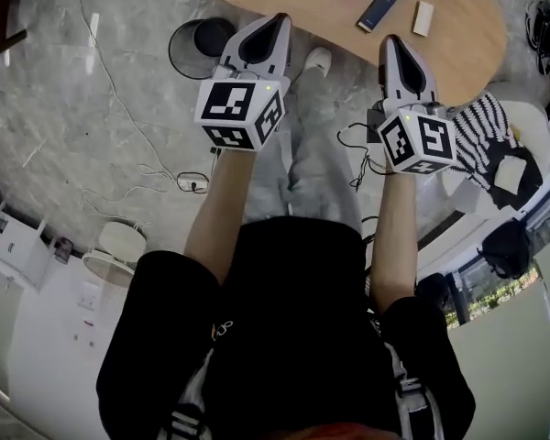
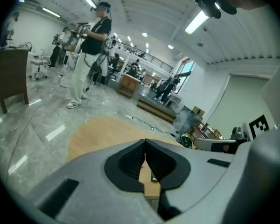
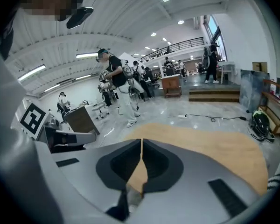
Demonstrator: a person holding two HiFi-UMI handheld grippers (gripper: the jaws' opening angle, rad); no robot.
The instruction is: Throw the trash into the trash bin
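Barely begun: left gripper [image 1: 277, 18] and right gripper [image 1: 391, 39] both clenched empty near the tabletop [image 1: 458, 35], dark packet [image 1: 381, 5] and white scrap [image 1: 423, 18] lying there unpicked, trash bin [image 1: 200, 46] on the floor beside.

The place looked like a big open research lab or workshop hall. It had a polished grey stone floor [image 2: 23, 125], a high ribbed ceiling [image 2: 144, 8] with long strip lights [image 2: 196, 22], and an upper gallery with a railing [image 3: 177, 45]. Several people stood around the room; one person [image 2: 86, 55] wore a device on the head and held equipment in both hands. There were desks [image 3: 81, 118], an office chair [image 2: 37, 64] and a low wooden table [image 1: 440, 26]. Loose cables [image 1: 119, 108] lay across the floor, and wide steps [image 3: 214, 94] led up at the far side.
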